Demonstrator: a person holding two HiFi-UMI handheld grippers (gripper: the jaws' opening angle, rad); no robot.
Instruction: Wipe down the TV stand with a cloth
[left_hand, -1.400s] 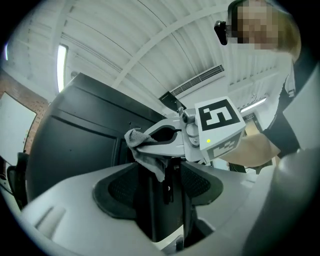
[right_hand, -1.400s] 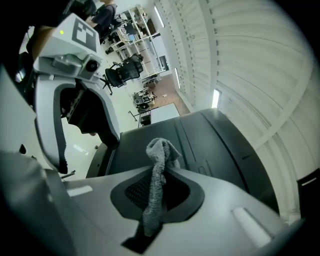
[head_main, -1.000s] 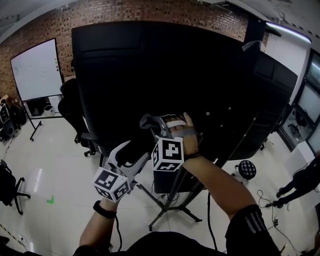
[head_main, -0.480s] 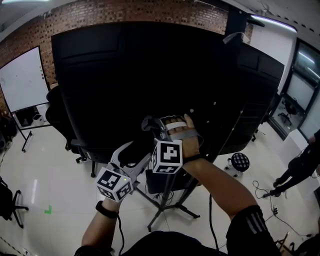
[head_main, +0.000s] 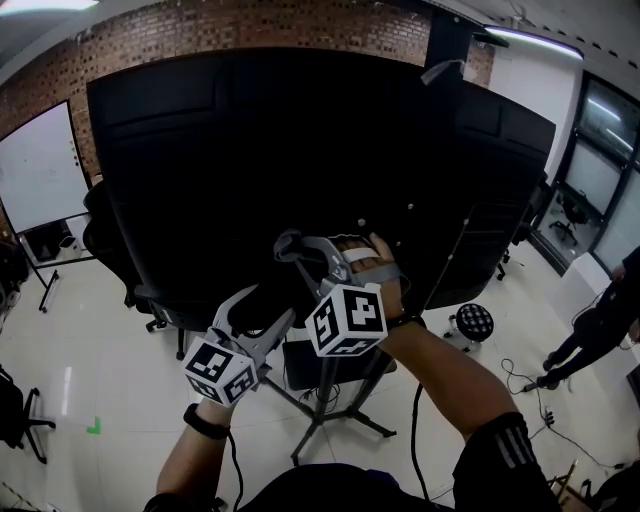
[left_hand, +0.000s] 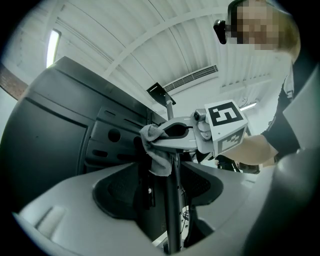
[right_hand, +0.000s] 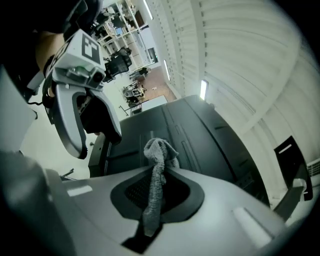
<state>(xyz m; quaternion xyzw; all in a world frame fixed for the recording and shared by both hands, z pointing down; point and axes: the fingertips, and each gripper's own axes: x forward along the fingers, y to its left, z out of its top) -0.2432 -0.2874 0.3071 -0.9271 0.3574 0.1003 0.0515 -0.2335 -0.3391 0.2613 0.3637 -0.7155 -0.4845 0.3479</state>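
A red brick wall (head_main: 250, 30) runs across the top of my head view. At the left a whiteboard (head_main: 35, 170) stands on the glossy white floor (head_main: 90, 350). Dark windows (head_main: 605, 170) line the right edge, under a ceiling light strip (head_main: 530, 42). A round stool (head_main: 472, 322) sits at the lower right.

cloth (right_hand: 159, 150) lower end vanishes inside right claw (right_hand: 157, 175) pinch. Head view: TV stand (head_main: 329, 397) pole top hidden behind that claw's cube, TV back (head_main: 250, 150) beyond claw too dark for detail.
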